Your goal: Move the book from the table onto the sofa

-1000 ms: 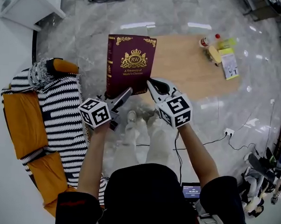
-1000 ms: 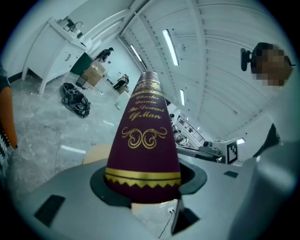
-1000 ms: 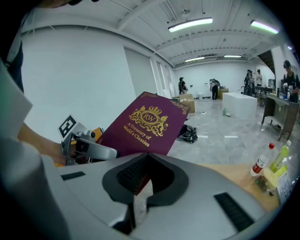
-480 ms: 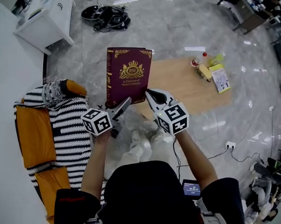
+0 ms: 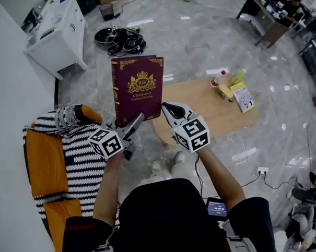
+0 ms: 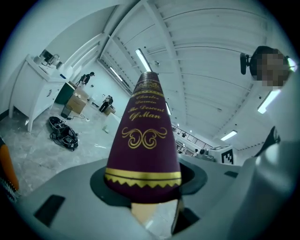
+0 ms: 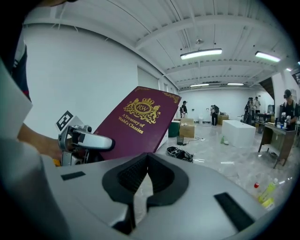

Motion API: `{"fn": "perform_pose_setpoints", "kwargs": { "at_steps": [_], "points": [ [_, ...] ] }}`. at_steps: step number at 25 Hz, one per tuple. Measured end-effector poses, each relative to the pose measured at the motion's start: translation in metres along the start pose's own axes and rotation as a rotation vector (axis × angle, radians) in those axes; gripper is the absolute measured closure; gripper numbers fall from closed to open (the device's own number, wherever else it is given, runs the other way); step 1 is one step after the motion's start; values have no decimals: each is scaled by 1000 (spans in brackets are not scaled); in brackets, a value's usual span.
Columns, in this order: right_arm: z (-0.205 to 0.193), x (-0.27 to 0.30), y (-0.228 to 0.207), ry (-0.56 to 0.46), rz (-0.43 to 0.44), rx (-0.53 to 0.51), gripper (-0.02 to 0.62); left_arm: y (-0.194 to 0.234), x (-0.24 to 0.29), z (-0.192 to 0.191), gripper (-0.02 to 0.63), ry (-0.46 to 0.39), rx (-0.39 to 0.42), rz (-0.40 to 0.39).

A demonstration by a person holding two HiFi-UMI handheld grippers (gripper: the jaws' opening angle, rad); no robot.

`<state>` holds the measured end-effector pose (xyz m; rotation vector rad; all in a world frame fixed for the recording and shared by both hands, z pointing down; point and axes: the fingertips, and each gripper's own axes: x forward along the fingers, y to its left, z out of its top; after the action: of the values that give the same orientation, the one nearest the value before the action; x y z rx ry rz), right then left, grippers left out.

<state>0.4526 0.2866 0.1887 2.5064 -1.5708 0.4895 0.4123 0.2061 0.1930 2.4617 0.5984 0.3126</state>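
Head view: the book stands upright in the air above the left edge of the table. Its bottom end is clamped in the left gripper. The right gripper is just beside its lower right corner, and the sofa lies well left.
Left gripper view: the jaws are clamped on the book's spine end.
Right gripper view: the jaws are pressed together and empty, clear of the book.

R gripper fingers together, empty; book tilted, apparently in L gripper.
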Motion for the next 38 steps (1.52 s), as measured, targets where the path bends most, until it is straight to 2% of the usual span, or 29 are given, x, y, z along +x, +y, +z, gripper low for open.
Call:
{"fn": "perform_pose_setpoints", "kwargs": {
  "at_steps": [4, 11, 15, 20, 25, 29, 31, 35, 38],
  "points": [
    [9, -2, 3, -17, -12, -23, 578, -4, -2, 5, 362, 2, 38, -7],
    [17, -7, -5, -49, 6, -48, 578, -16, 2, 10, 362, -65, 39, 7],
    [23, -9, -4, -67, 44, -70, 578, -25, -1, 15, 362, -94, 77, 52],
    [44, -11, -7, -95, 124, -116, 578, -36, -6, 25, 362, -134, 160, 170],
    [53, -20, -9, -103, 237, -124, 578, -52, -9, 21, 362, -175, 157, 278],
    [55, -19, -10, -105, 357, -121, 578, -62, -12, 18, 362, -213, 168, 398],
    [48, 1, 14, -105, 421, -132, 578, -47, -38, 12, 362, -241, 168, 458],
    [43, 49, 105, -82, 527, -175, 578, -14, -131, 7, 362, -309, 148, 563],
    [53, 44, 108, -72, 607, -177, 578, -26, -135, 10, 362, -331, 149, 651]
  ]
}}
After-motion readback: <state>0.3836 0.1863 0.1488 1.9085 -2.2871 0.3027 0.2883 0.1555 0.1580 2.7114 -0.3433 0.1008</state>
